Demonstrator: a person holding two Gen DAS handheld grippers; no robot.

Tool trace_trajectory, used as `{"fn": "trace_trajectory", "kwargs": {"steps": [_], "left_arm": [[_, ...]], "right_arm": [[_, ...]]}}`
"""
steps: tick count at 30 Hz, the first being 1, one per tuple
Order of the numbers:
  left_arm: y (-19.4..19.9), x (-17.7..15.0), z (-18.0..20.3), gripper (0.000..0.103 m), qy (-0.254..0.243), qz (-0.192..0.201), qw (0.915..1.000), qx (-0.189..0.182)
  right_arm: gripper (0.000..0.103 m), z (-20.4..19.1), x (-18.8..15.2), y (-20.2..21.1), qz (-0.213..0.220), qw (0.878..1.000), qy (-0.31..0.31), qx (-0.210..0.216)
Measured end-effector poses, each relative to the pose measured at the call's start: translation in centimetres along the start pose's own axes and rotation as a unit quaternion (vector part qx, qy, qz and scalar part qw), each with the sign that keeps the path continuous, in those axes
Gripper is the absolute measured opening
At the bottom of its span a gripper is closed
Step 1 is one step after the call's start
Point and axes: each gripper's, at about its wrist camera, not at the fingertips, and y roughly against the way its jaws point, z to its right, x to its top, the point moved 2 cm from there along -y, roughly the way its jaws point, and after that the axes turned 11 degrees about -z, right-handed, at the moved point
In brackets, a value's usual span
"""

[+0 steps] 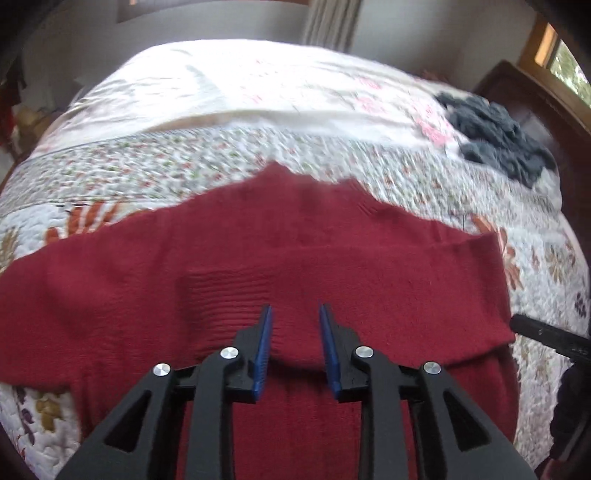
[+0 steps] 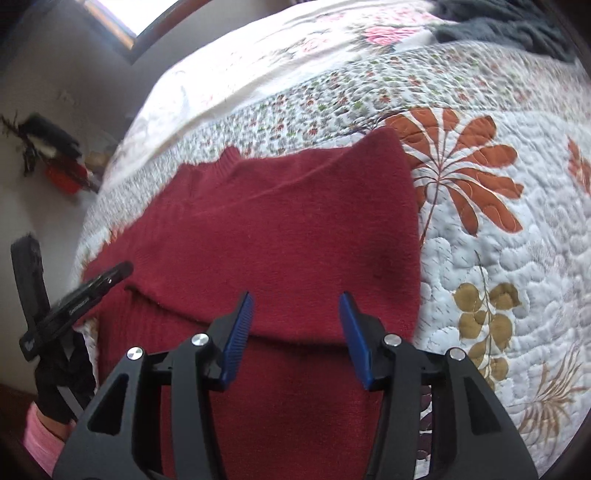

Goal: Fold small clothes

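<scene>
Red sweater [image 1: 295,258] — both claws empty

Left gripper [image 1: 295,310] and right gripper [image 2: 297,297] both hover with fingers spread apart, empty

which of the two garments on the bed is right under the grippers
The red sweater, spread on the quilt beneath both open grippers. The dark grey garment lies crumpled far off near the headboard.

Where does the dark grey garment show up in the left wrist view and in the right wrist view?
Left wrist view: dark grey garment lies crumpled at upper right, near the dark wooden bed frame.
Right wrist view: it sits along the top right edge, partly cut off.
Shared landmark: the red sweater spread on the floral quilt.
</scene>
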Motion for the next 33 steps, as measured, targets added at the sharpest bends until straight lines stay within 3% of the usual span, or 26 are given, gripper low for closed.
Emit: {"fn": "trace_trajectory", "kwargs": {"steps": [4, 8, 12, 18, 20, 21, 22, 26, 31, 33], "left_arm": [[-3.2, -0.6, -1.6, 0.026, 0.030, -0.041, 0.9987, 0.004], [-3.9, -1.2, -2.0, 0.026, 0.024, -0.033, 0.9991, -0.007], [-4.1, -1.1, -1.8, 0.026, 0.037, -0.040, 0.9985, -0.010], [-2.3, -1.2, -2.1, 0.025, 0.059, -0.030, 0.9976, -0.020], [-0.3, -2.2, -3.3, 0.033, 0.076, -0.010, 0.9965, -0.034], [0.8, -2.8, -4.1, 0.043, 0.083, 0.001, 0.9961, -0.031], [1.6, -3.5, -4.9, 0.046, 0.087, 0.011, 0.9957, -0.028], [4.0, -6.7, -10.4, 0.047, 0.128, 0.026, 0.9913, -0.008], [6.3, -11.1, -19.9, 0.047, 0.216, 0.038, 0.9749, 0.034], [6.9, -12.6, -23.8, 0.047, 0.257, 0.045, 0.9645, 0.041]], "right_arm": [[0.047, 1.6, -0.1, -2.4, -0.033, 0.999, -0.021, -0.015], [0.047, 3.1, -0.5, -4.2, -0.037, 0.999, -0.025, 0.006], [0.050, 3.0, -0.7, -4.7, -0.033, 0.999, -0.020, -0.001], [0.052, 1.5, -0.1, -3.4, -0.033, 0.999, -0.019, -0.005], [0.055, 0.9, -0.6, -1.8, -0.017, 1.000, -0.010, 0.003], [0.057, 0.4, -1.0, -0.9, -0.009, 1.000, -0.005, 0.008], [0.057, 0.0, -1.5, -0.2, -0.005, 1.000, -0.002, 0.014], [0.058, -0.9, -3.4, 0.4, -0.006, 1.000, 0.007, 0.026], [0.058, -2.3, -5.6, -1.6, -0.030, 0.999, 0.013, 0.027], [0.058, -3.0, -6.1, -2.6, -0.039, 0.999, 0.014, 0.026]]}}
